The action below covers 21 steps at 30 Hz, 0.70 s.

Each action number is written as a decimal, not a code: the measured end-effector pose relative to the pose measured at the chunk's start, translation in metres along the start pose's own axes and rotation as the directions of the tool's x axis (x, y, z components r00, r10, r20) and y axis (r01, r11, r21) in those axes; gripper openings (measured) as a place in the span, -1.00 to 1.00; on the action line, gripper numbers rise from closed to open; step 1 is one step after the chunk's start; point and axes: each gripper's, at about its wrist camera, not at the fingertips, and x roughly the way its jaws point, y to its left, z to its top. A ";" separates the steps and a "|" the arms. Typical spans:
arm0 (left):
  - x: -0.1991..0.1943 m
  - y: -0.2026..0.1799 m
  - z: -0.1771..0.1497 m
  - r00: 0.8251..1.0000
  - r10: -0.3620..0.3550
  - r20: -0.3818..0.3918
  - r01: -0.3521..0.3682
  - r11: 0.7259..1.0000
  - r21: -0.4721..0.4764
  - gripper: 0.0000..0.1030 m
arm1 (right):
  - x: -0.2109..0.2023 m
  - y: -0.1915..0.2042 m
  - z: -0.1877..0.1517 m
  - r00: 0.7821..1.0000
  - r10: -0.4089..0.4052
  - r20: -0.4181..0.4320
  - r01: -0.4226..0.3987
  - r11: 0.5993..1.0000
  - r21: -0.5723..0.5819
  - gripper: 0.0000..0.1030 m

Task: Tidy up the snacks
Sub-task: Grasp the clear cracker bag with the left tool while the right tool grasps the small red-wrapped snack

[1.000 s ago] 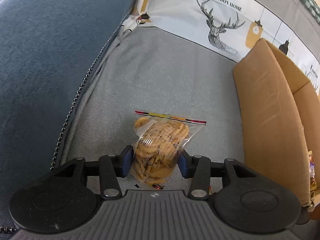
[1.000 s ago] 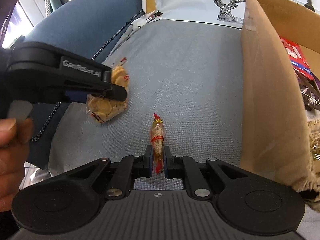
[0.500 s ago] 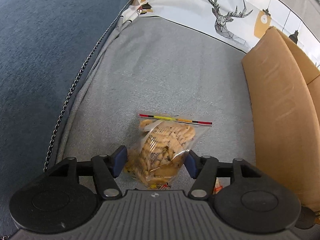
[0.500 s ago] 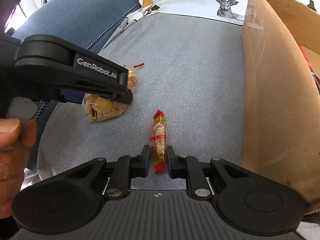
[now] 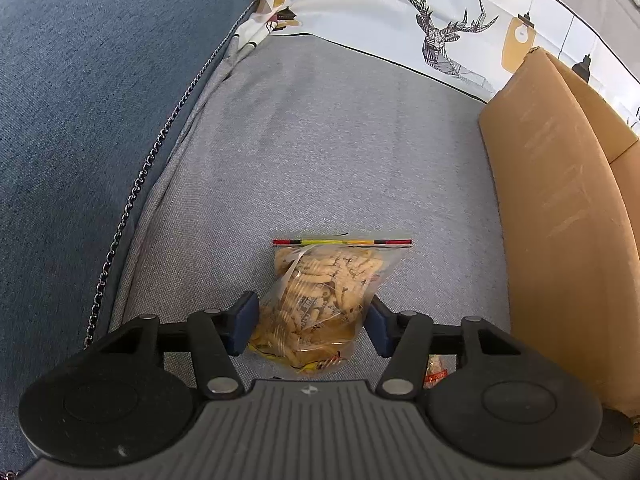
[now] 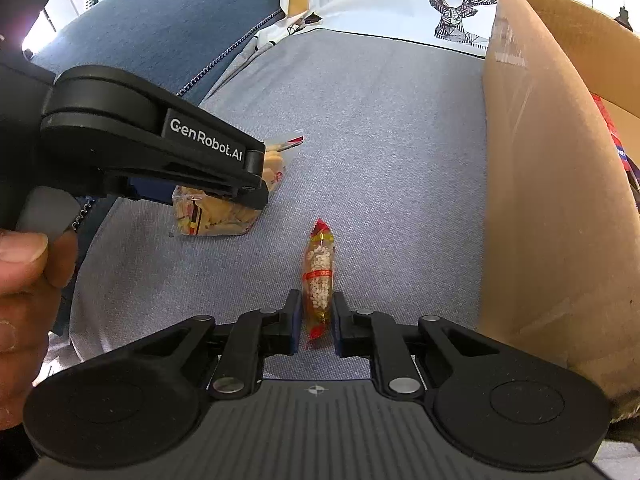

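Left hand-held gripper (image 5: 310,322) spread open around biscuit bag (image 5: 328,292); right hand-held gripper (image 6: 316,322) parted, flanking slim snack packet (image 6: 319,276); beside cardboard box (image 6: 540,184) wall, open sofa seat (image 5: 320,152) ahead.

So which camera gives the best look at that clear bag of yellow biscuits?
The left wrist view: the bag of biscuits sits centred between the left gripper fingers, striped seal visible. The right wrist view shows it off to the side, partly hidden behind that gripper.
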 end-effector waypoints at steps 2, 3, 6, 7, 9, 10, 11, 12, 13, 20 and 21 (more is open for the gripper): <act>-0.001 0.000 0.000 1.000 -0.001 0.001 0.001 1.000 -0.002 0.17 | -0.001 0.000 0.000 1.000 -0.001 0.000 0.001 1.000 -0.003 -0.70; -0.001 0.000 0.000 1.000 -0.001 0.003 0.001 1.000 -0.001 0.14 | 0.000 0.000 0.000 1.000 -0.001 0.001 0.001 1.000 -0.003 -0.71; -0.003 -0.001 -0.001 1.000 0.000 0.014 0.000 1.000 -0.004 0.09 | -0.001 0.000 -0.001 1.000 0.000 0.002 0.000 1.000 -0.005 -0.72; -0.003 -0.001 -0.001 1.000 -0.001 0.017 0.001 1.000 -0.008 0.07 | -0.001 0.000 -0.001 1.000 0.000 0.002 0.000 1.000 -0.005 -0.72; -0.005 -0.001 -0.001 1.000 -0.002 0.025 0.002 1.000 -0.015 0.03 | -0.001 0.001 -0.001 1.000 0.000 0.005 0.000 1.000 -0.004 -0.73; -0.005 -0.001 -0.001 1.000 -0.003 0.028 0.004 1.000 -0.019 0.03 | -0.002 0.000 -0.001 1.000 0.002 0.010 -0.002 1.000 -0.004 -0.73; -0.006 -0.001 -0.002 0.999 -0.006 0.032 0.006 1.000 -0.023 0.01 | -0.003 0.000 0.000 1.000 0.003 0.015 -0.003 1.000 -0.004 -0.74; -0.007 -0.001 -0.002 0.999 -0.008 0.035 0.009 1.000 -0.025 0.00 | -0.004 0.001 0.000 1.000 0.003 0.020 -0.003 1.000 -0.004 -0.74; -0.008 -0.001 -0.002 0.999 -0.011 0.039 0.012 1.000 -0.028 -0.01 | -0.006 0.001 0.000 1.000 0.004 0.027 -0.004 1.000 -0.005 -0.74; -0.020 0.001 -0.001 0.995 -0.030 0.096 0.035 0.998 -0.055 -0.07 | -0.018 0.003 0.000 0.997 0.010 0.076 -0.008 1.000 -0.021 -0.75; -0.022 0.001 -0.001 0.994 -0.032 0.104 0.038 0.998 -0.059 -0.07 | -0.020 0.003 0.000 0.996 0.010 0.083 -0.009 1.000 -0.024 -0.75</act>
